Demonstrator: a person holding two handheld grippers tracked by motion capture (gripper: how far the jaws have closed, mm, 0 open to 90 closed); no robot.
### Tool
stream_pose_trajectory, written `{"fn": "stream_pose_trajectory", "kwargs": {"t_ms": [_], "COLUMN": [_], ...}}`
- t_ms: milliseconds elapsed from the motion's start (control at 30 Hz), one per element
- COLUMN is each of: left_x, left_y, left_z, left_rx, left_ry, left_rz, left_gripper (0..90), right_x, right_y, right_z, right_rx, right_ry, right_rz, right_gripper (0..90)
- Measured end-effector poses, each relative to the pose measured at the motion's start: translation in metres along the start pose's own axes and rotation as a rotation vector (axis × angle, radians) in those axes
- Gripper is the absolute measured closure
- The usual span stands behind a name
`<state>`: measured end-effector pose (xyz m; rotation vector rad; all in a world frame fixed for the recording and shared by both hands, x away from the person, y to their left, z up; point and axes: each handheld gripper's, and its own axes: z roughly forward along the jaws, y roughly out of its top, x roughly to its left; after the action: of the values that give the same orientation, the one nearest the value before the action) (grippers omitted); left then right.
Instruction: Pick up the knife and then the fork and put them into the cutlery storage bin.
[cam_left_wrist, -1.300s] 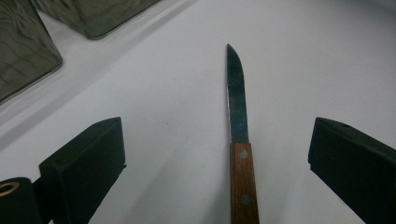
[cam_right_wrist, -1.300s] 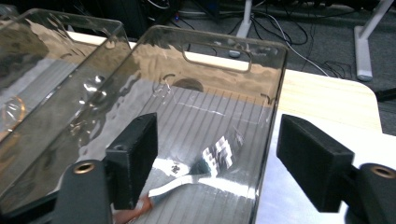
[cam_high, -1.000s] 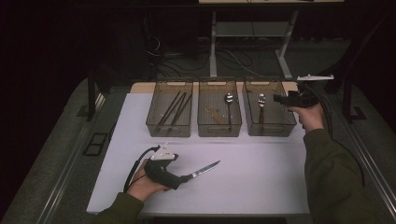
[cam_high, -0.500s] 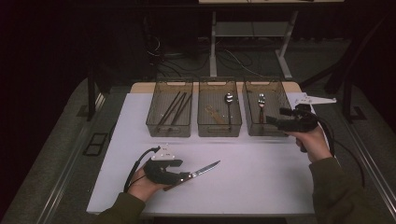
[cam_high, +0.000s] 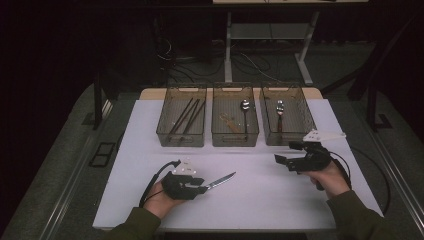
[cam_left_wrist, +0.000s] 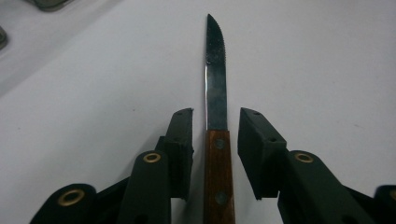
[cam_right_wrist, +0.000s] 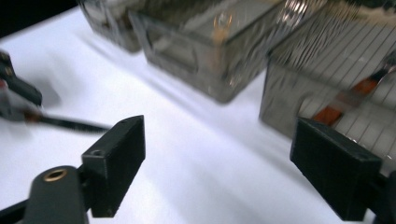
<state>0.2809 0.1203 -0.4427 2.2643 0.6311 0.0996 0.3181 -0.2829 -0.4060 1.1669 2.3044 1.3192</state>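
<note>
**Left gripper closing on the knife handle**

Left gripper: low over the white table, near edge, left of centre. Jaws have just been closing; in the left gripper view they flank the wooden handle of the knife, a small gap still on each side, so no grip yet. Knife lies flat on the table, handle toward the person, serrated blade pointing away to the right.

To do it well: keep the jaws centred on the handle so both pads meet the wood at once, behind the blade, near the rivets. Uneven contact would likely spin the knife on the smooth surface. Squeeze fully before lifting; lift level.

Three mesh bins along the far edge: left bin holds dark sticks, middle bin a spoon and a wooden piece, right bin another utensil. Which takes the knife is unclear.

Right gripper: jaws wide apart, nothing between them, hanging beside the right bin. Best kept clear of the blade's path.
</note>
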Motion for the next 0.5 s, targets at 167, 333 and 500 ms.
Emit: {"fn": "stream_pose_trajectory", "kwargs": {"t_ms": [167,333,500], "left_x": [-0.001,-0.004,-0.004], "left_y": [0.0,-0.002,0.0], "left_z": [0.004,0.005,0.005], "left_rx": [0.033,0.024,0.044], "left_ry": [0.007,0.034,0.044], "left_rz": [0.022,0.038,0.064], "left_gripper": [69.3,74.9,76.7], "right_x": [0.012,0.023,0.028], "right_y": [-0.012,-0.018,-0.018], "right_z": [0.003,0.008,0.012], "right_rx": [0.036,0.052,0.067], "right_ry": [0.019,0.043,0.082], "right_rz": [-0.008,-0.02,-0.015], "right_gripper": [17.8,17.8,17.8]}}
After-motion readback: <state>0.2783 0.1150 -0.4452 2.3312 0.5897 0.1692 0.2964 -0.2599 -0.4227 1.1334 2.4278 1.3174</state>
